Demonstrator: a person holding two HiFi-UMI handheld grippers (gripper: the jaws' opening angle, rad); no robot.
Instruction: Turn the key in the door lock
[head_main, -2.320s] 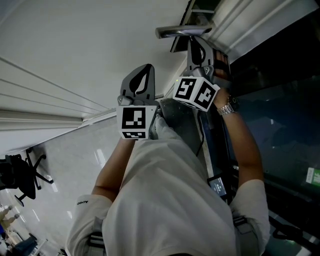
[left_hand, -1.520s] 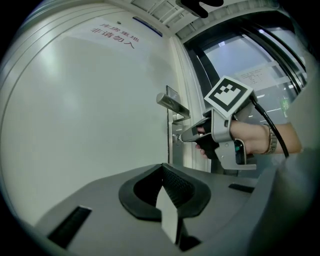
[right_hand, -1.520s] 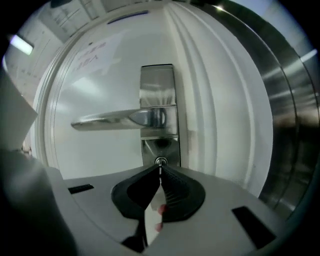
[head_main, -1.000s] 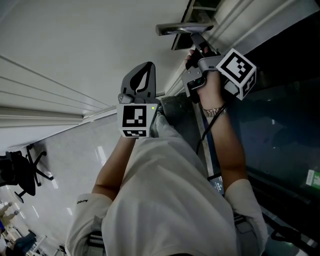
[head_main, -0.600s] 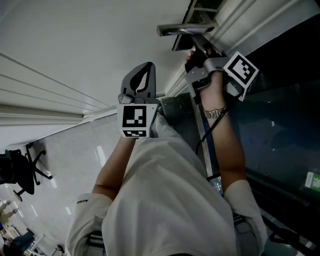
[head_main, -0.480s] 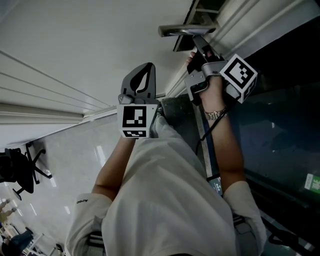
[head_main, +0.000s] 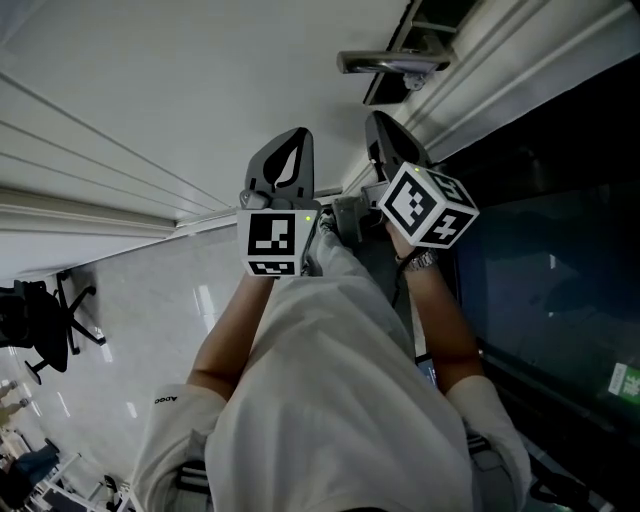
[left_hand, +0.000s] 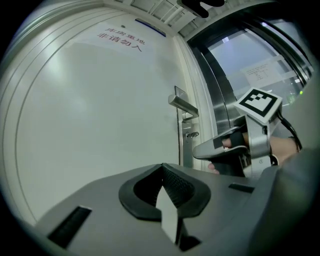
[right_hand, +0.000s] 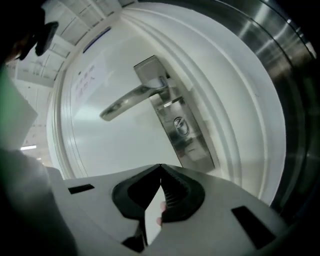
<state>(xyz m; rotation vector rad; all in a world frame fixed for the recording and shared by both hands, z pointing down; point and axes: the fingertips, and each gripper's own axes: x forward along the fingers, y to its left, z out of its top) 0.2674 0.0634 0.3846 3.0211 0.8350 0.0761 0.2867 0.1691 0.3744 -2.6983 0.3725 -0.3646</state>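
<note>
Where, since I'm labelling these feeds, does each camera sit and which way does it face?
Head view: on the person's head, facing steeply down the door; shows the torso, left gripper and right gripper.
Left gripper view: on the left gripper, facing the door over its shut fingers; shows the right gripper and its hand.
Right gripper view: on the right gripper, facing the door handle and lock over its shut fingers.
Shared: all three show the door handle; two show the right gripper.
</note>
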